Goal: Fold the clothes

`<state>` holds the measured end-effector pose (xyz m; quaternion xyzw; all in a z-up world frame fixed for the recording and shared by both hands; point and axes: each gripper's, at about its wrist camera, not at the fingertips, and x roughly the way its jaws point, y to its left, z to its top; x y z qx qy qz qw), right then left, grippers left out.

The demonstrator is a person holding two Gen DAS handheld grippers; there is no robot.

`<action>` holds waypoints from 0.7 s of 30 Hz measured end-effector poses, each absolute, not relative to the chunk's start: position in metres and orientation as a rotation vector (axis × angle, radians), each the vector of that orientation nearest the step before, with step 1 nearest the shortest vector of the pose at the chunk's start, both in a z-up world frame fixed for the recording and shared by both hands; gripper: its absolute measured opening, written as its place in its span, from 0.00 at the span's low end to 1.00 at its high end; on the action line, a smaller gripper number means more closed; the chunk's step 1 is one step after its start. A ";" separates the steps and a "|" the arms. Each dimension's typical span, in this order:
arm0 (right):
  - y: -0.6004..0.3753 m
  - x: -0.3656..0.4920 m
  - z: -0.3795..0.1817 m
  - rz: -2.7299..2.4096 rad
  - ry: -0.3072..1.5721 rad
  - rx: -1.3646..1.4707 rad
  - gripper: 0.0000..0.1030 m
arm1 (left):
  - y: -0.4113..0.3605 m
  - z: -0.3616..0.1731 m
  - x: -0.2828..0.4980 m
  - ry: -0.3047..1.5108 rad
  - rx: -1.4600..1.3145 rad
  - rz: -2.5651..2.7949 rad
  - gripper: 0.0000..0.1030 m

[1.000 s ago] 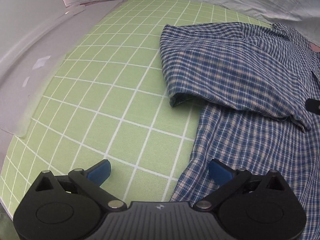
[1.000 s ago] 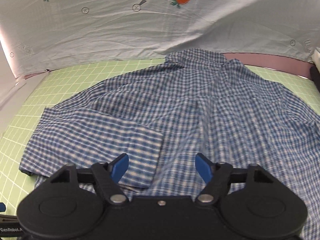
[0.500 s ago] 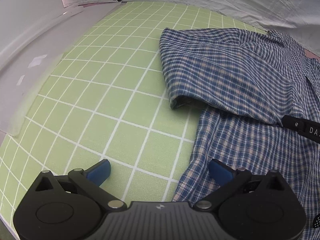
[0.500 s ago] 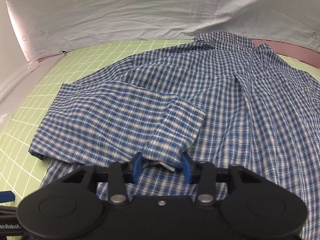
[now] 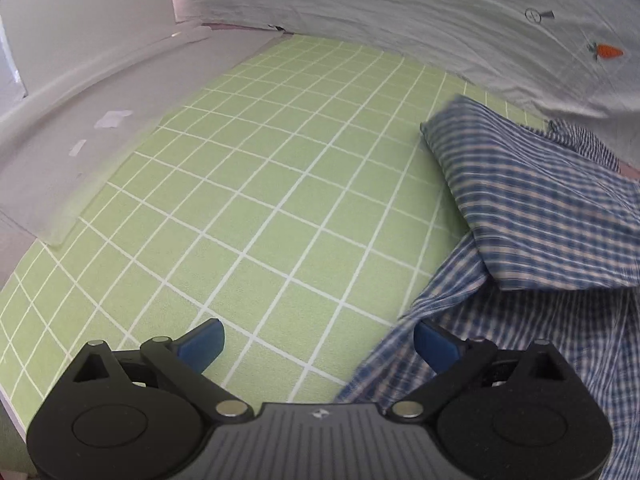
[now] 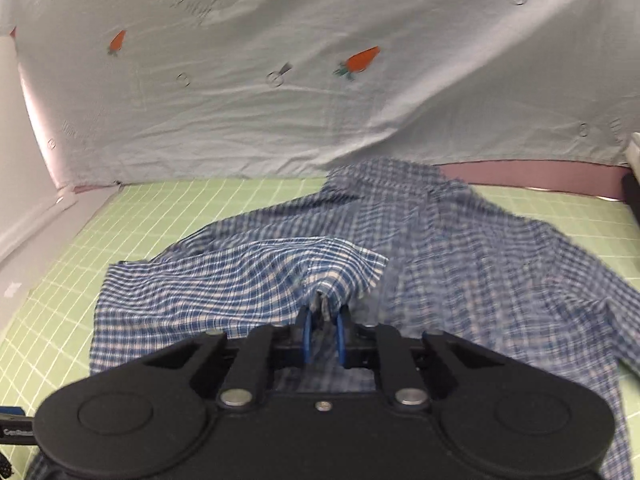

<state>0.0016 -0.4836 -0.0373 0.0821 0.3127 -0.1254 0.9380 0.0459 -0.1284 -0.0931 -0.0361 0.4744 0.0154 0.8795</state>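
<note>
A blue plaid shirt (image 6: 460,264) lies spread on the green grid mat (image 6: 160,208). Its folded sleeve (image 6: 248,276) lies across the body on the left. My right gripper (image 6: 322,320) is closing its jaws on the sleeve's cuff; the blue pads pinch a bunch of fabric and the cuff rises off the shirt. In the left wrist view the shirt (image 5: 540,208) fills the right side. My left gripper (image 5: 318,334) is open above the mat (image 5: 260,200), its right fingertip at the shirt's left edge, nothing between the fingers.
A pale sheet with carrot prints (image 6: 320,100) hangs behind the mat. A white ledge (image 5: 80,128) runs along the mat's left side. A pink strip (image 6: 532,172) shows at the back right. Bare mat lies left of the shirt.
The right gripper went from wide open to closed on the sleeve cuff and lifted it. The left gripper rose and turned, so the shirt sits farther right in its view.
</note>
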 end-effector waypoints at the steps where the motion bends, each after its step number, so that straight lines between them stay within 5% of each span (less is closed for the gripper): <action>1: -0.502 -0.006 -0.036 -0.303 0.628 0.174 0.12 | -0.132 -0.088 0.041 0.963 -0.083 0.038 0.97; 9: -0.627 -0.075 -0.051 -0.725 0.643 0.290 0.15 | -0.148 -0.064 -0.004 0.862 -0.129 0.107 0.98; 15: -0.609 -0.090 -0.065 -0.719 0.639 0.326 0.63 | -0.129 -0.059 -0.030 0.874 -0.091 0.131 0.98; 17: -0.579 -0.084 -0.069 -0.678 0.633 0.303 0.88 | -0.116 -0.059 -0.032 0.875 -0.104 0.135 0.98; 19: -0.545 -0.077 -0.072 -0.637 0.614 0.263 1.00 | -0.104 -0.060 -0.029 0.879 -0.113 0.126 0.98; 21: -0.510 -0.071 -0.075 -0.594 0.618 0.236 1.00 | -0.091 -0.063 -0.022 0.883 -0.102 0.093 0.98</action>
